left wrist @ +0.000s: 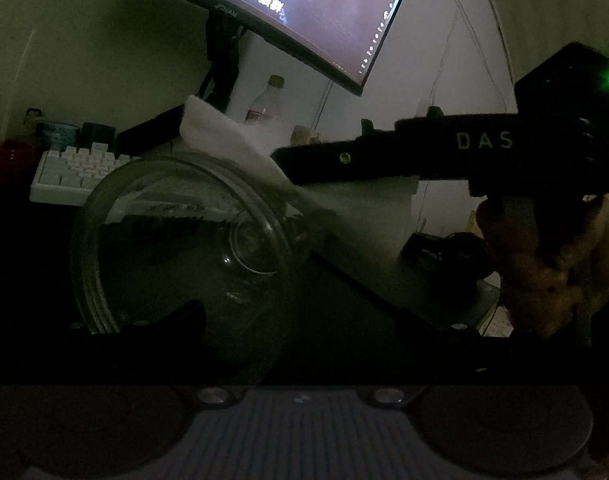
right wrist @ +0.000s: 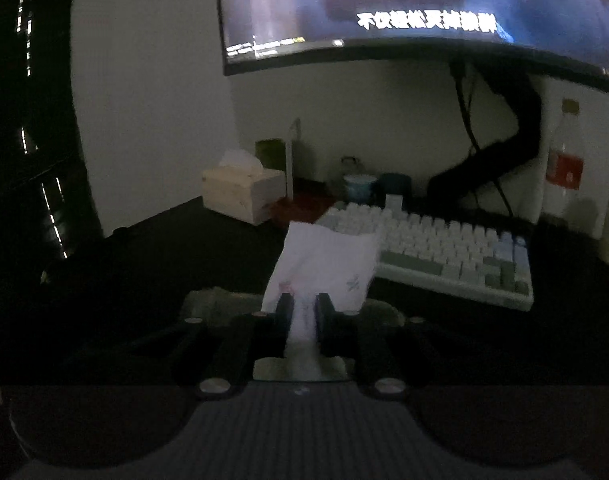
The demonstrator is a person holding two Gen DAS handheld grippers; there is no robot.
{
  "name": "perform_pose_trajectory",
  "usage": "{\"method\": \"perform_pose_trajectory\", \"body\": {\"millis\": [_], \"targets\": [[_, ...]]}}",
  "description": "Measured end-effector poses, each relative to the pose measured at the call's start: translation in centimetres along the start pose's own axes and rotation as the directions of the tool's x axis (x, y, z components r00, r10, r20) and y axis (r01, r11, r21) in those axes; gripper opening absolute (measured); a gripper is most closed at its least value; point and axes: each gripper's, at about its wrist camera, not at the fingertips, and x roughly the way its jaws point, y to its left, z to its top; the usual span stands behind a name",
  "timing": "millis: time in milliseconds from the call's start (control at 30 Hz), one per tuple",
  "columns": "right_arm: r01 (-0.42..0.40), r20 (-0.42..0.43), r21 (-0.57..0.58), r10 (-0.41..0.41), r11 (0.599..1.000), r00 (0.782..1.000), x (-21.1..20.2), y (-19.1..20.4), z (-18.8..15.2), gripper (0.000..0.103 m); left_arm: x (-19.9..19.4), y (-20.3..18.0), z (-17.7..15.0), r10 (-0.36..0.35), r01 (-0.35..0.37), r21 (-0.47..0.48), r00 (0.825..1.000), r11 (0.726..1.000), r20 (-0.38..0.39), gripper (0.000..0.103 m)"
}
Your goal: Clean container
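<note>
Two grippers worked: your left gripper point(left wrist: 240, 320) clamped the clear round glass container point(left wrist: 180, 240) above the desk, your right gripper point(right wrist: 304, 308) pinched the white paper tissue point(right wrist: 324, 264). Wiping seemed underway; next, push it inside.

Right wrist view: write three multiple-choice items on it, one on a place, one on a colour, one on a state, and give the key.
1. Where is the tissue?
A. In the right claw
B. Flat on the desk
C. Stuffed in a cup

2. What colour is the label on the bottle?
A. Green
B. Red
C. Blue

3. What state is the monitor in?
A. Off
B. Face down
C. Lit

Key:
1 A: the tissue stands up from between the claw's two fingers.
2 B: a red patch sits on the clear bottle.
3 C: a picture and white captions show on the screen.
</note>
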Motion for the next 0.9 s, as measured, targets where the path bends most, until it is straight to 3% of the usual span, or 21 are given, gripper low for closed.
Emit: {"method": "perform_pose_trajectory", "body": {"millis": [167,367,500,567,767,900], "targets": [[-0.023,0.003,-0.045,0.023,0.999,1.0,-0.8,0.9,0.2,0.028,0.0,0.1,0.4,-0.004,0.004,-0.003,1.0,1.0,-0.004,0.103],[-0.033,-0.005,-0.055,0.033,0.998,0.999,-0.1,1.4,0.3,0.029,0.3,-0.6,0.4,0.021,-0.021,-0.011,1.0,1.0,0.002,0.103],[-0.049,0.014,-0.054,0.05,0.997,0.999,0.5,1.2,-0.1,0.027,0.0,0.1,0.5,0.018,-0.018,-0.012,1.0,1.0,0.004,0.103],[-0.051,0.017,-0.048,0.052,0.998,0.999,0.8,0.7,0.0,0.017,0.2,-0.6,0.3,0.032,-0.032,-0.012,0.999,0.999,0.005,0.103],[0.027,0.014,-0.005,-0.027,1.0,1.0,2.3,-0.7,0.6,0.015,0.2,-0.6,0.3,0.032,-0.032,-0.007,0.999,0.999,0.005,0.103],[-0.07,0.015,-0.055,0.071,0.996,0.997,1.8,1.5,0.6,0.015,0.4,-0.6,0.4,0.031,-0.031,-0.005,1.0,1.0,0.003,0.103]]}}
